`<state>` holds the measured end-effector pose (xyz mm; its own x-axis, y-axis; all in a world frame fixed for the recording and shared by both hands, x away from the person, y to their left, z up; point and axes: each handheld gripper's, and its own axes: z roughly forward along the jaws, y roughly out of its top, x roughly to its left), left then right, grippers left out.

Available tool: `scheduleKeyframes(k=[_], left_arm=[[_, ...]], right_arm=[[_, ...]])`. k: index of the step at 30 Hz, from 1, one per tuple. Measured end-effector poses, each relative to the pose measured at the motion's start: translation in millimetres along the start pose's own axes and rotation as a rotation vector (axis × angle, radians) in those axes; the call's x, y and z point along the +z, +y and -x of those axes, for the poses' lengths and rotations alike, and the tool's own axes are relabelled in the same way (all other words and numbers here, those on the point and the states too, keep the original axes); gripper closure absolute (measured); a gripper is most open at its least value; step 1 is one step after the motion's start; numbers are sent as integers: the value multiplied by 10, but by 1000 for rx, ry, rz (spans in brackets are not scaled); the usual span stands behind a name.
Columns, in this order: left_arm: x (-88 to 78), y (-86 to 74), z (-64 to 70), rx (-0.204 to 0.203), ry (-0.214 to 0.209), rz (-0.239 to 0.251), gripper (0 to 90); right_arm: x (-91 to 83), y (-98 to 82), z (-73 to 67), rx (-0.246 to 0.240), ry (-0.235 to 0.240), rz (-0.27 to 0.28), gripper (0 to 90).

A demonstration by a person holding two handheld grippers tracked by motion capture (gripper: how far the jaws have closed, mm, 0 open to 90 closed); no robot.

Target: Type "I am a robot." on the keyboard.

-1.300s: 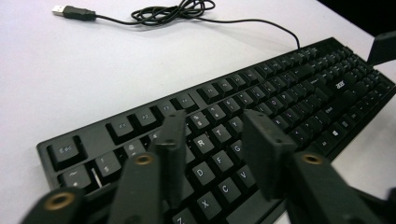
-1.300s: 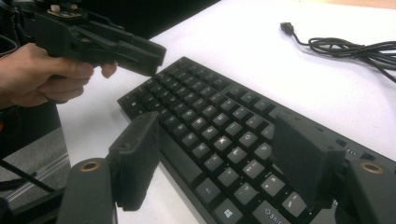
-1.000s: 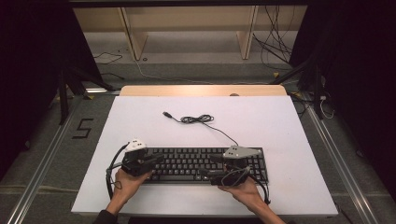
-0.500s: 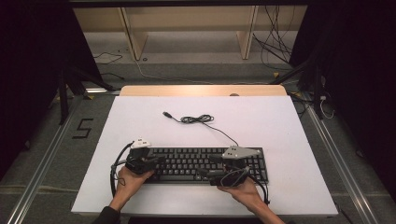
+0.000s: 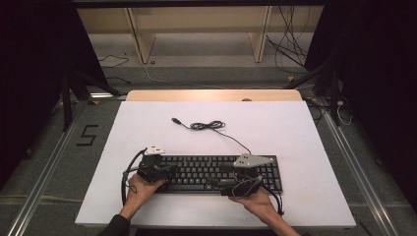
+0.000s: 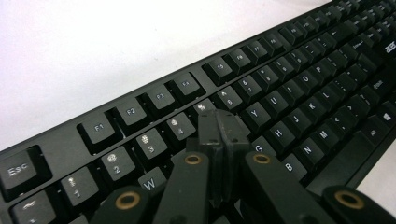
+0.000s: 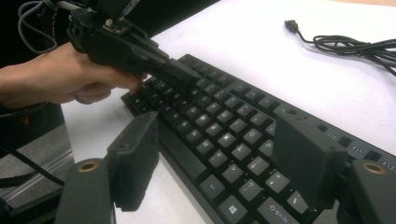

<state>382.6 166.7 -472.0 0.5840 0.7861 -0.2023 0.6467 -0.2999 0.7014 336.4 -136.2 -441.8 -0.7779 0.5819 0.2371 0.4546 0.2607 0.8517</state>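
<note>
A black keyboard (image 5: 211,172) lies near the front of the white table, its cable (image 5: 209,126) coiled behind it. My left gripper (image 5: 166,172) is over the keyboard's left end. In the left gripper view its jaws are shut together, with the tips (image 6: 218,128) resting on the keys (image 6: 261,112) below the number row. My right gripper (image 5: 222,185) is open at the keyboard's front edge. In the right gripper view one pad (image 7: 135,158) hangs over the table and the other pad (image 7: 303,158) over the keys. The left gripper (image 7: 184,74) shows there too.
The white table top (image 5: 295,132) has free room behind and to both sides of the keyboard. The cable's USB plug (image 5: 174,120) lies loose at mid-table. A wooden strip (image 5: 211,95) runs along the far edge. Both hands hold the grippers near the front edge.
The left gripper has crept slightly to the right over the keys. The right gripper and the keyboard have barely moved.
</note>
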Motion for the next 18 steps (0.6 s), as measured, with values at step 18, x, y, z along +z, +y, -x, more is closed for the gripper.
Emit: scheduleKeyframes(k=[18], left_arm=[[1, -8, 13, 5, 5, 18, 867]], right_arm=[[-9, 6, 11, 1, -6, 4, 326]])
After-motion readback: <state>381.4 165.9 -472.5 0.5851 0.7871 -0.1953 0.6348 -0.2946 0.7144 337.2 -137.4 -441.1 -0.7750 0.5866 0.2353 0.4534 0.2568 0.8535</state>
